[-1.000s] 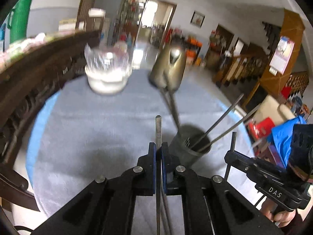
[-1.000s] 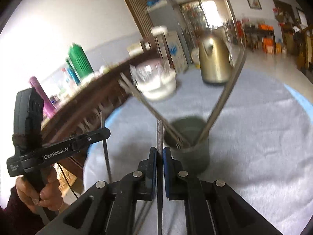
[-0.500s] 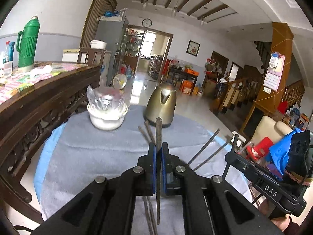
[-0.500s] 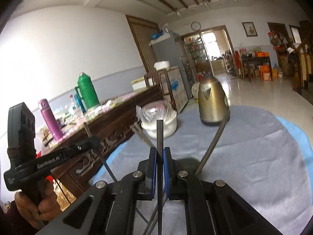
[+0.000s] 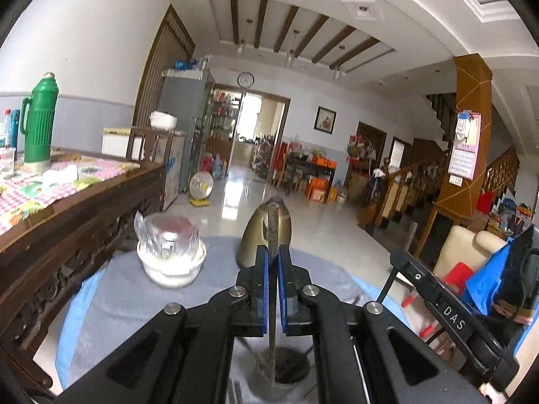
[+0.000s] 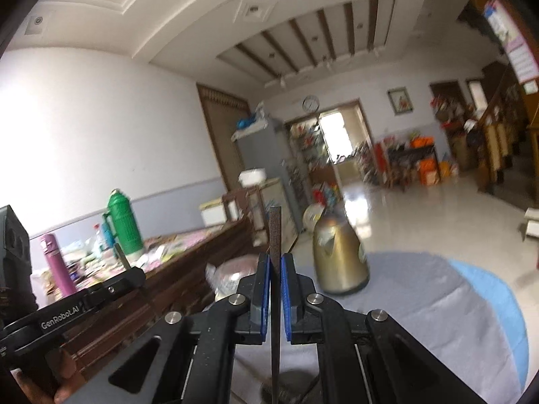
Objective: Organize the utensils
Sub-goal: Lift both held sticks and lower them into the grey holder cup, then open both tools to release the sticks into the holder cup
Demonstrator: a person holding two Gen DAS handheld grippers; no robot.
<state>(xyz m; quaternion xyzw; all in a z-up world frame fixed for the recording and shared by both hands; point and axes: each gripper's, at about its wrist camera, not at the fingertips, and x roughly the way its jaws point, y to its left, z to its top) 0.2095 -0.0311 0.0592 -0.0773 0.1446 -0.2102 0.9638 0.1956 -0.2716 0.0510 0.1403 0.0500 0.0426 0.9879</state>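
A thin dark metal chopstick (image 5: 272, 269) is clamped upright between the blue-padded fingers (image 5: 264, 289) of the left gripper (image 5: 273, 262), which are closed down to the width of the stick. Its lower end is seen reaching into a dark grey cylindrical utensil holder (image 5: 283, 375) that stands on the round table covered with a grey cloth (image 5: 118, 303), directly below the gripper. Other thin utensils are glimpsed inside the holder (too hidden by the gripper body to be told apart).

A second thin dark metal chopstick (image 6: 275, 262) is pinched the same way by the right gripper (image 6: 276, 266), its blue pads (image 6: 287, 296) shut tight on the stick, which is held upright with its lower end over the rim of the same holder (image 6: 286, 387).

Further back on the cloth, a brass-coloured metal kettle (image 5: 259, 235) is seen, and to its left a white bowl wrapped in clear plastic film (image 5: 170, 256). A dark carved wooden sideboard (image 5: 60, 235) is set beside the table, with a green thermos flask (image 5: 38, 121) on it.
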